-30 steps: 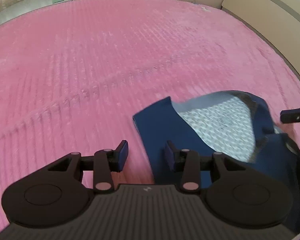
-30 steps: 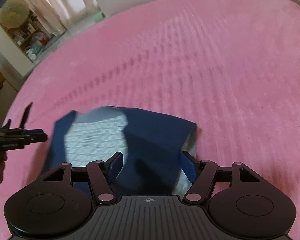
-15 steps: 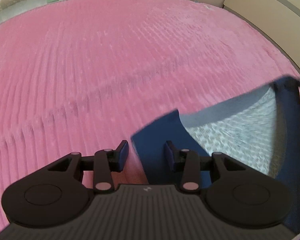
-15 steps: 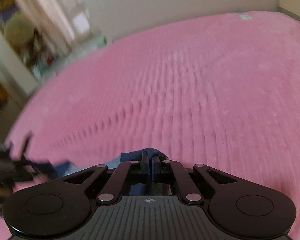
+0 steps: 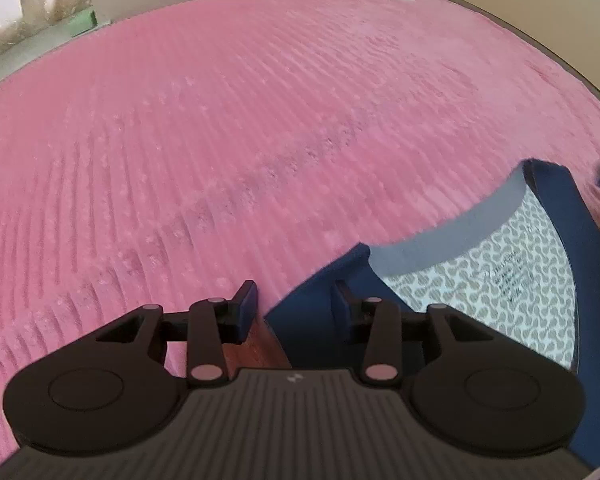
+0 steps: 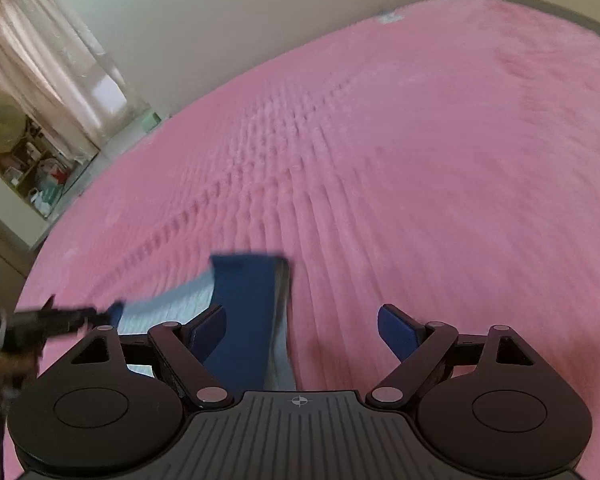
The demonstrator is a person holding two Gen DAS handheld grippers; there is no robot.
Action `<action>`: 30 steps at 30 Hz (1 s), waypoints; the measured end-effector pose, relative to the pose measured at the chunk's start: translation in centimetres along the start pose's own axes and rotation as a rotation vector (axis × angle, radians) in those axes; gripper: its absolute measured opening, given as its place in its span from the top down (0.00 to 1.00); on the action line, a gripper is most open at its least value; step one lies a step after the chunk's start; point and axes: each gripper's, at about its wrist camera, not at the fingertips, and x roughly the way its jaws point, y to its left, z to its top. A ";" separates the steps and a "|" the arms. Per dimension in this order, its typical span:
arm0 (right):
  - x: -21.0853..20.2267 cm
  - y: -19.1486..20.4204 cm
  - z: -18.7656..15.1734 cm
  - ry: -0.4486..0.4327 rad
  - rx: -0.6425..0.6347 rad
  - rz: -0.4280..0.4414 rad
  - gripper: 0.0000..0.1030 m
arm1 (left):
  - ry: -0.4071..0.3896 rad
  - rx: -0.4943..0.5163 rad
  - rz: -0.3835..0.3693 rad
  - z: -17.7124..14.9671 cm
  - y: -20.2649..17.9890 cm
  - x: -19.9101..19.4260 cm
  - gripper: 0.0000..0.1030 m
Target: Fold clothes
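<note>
Left gripper [image 5: 294, 306] agape over garment [image 5: 480, 280] | right gripper [image 6: 300, 330] agape, low

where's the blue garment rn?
Blue garment lies on the pink bedspread, lower right in the left wrist view, beside the open left gripper.

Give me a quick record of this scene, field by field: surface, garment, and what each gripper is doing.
surface: pink ribbed blanket
garment: navy garment with a patterned pale lining, lying on the blanket
left gripper: open, holding nothing, navy edge between its fingers
right gripper: open, holding nothing, above a navy flap
fold: cannot tell how far along
</note>
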 end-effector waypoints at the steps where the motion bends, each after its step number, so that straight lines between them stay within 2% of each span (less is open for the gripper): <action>1: -1.9 0.2 -1.2 -0.001 -0.011 -0.007 0.17 | -0.007 -0.003 0.007 0.0 -0.1 -0.5 0.67; 5: -7.3 2.3 -7.8 0.089 -0.095 -0.064 0.17 | -0.038 -0.039 0.012 -1.7 -0.3 -4.5 0.68; 7: -9.4 2.8 -11.1 0.141 -0.114 -0.091 0.17 | -0.027 -0.062 0.014 -4.1 -1.0 -7.2 0.68; 9: -11.1 2.7 -14.1 0.183 -0.068 -0.090 0.17 | -0.009 -0.084 0.018 -6.9 -2.0 -10.0 0.68; 13: -12.2 2.0 -17.5 0.234 -0.028 -0.096 0.17 | 0.035 -0.122 0.025 -12.7 -4.2 -15.5 0.67; 16: -13.6 0.6 -18.9 0.209 0.007 -0.187 0.17 | 0.087 -0.103 -0.015 -16.2 -7.4 -18.1 0.67; 18: -15.4 -0.5 -19.8 0.179 0.059 -0.224 0.17 | 0.086 -0.021 -0.072 -15.6 -10.1 -17.9 0.67; 22: -20.8 -1.1 -23.4 0.115 0.183 -0.242 0.17 | 0.062 0.184 -0.200 -13.0 -15.7 -16.4 0.67; 30: -29.5 3.5 -35.1 0.080 0.543 -0.232 0.18 | 0.011 0.595 -0.454 -7.6 -26.9 -13.4 0.67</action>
